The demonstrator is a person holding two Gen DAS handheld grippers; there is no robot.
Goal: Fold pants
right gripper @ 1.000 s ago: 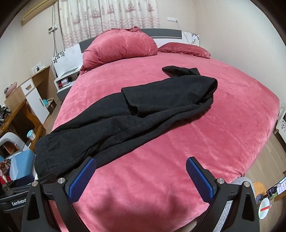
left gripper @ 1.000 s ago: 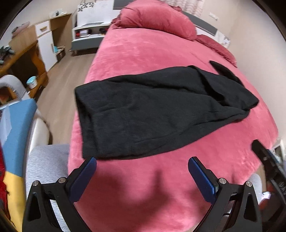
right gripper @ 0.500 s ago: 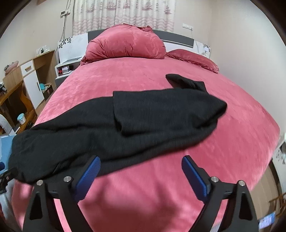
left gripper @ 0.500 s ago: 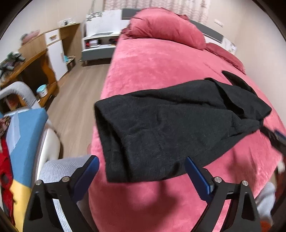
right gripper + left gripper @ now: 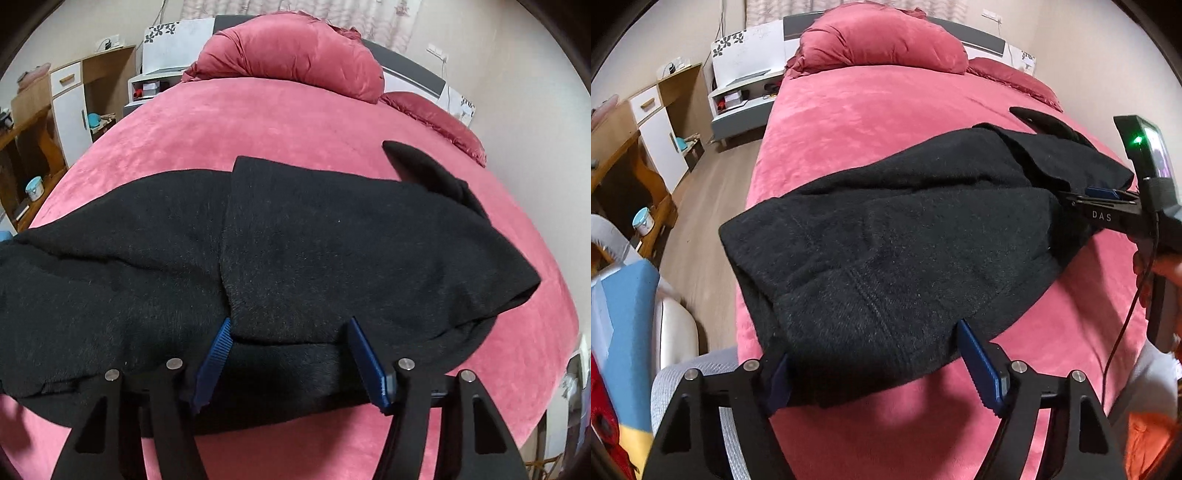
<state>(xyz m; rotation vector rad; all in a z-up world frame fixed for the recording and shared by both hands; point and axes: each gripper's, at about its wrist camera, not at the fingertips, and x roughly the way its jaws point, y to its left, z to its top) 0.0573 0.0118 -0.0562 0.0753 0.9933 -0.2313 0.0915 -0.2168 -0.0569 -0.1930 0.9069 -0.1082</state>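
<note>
Black pants (image 5: 894, 251) lie folded lengthwise across the red bed (image 5: 886, 110), also seen in the right wrist view (image 5: 295, 258). My left gripper (image 5: 879, 362) is open, its blue pads on either side of the near waist-end edge. My right gripper (image 5: 291, 354) is open around the near edge at the middle of the pants, where a folded-over layer begins. It also shows in the left wrist view (image 5: 1108, 206) at the right side of the pants. A loose leg end (image 5: 417, 162) sticks out at the far right.
Red pillows (image 5: 879, 40) lie at the bed head. A white nightstand (image 5: 746, 92) and wooden desk and cabinet (image 5: 646, 122) stand left of the bed, with bare wood floor (image 5: 701, 206) between. A chair with blue and grey fabric (image 5: 624, 332) is at my near left.
Both grippers have moved forward to the pants' near edge, so the fabric now sits between their fingers. The right gripper's fingers have narrowed somewhat.
</note>
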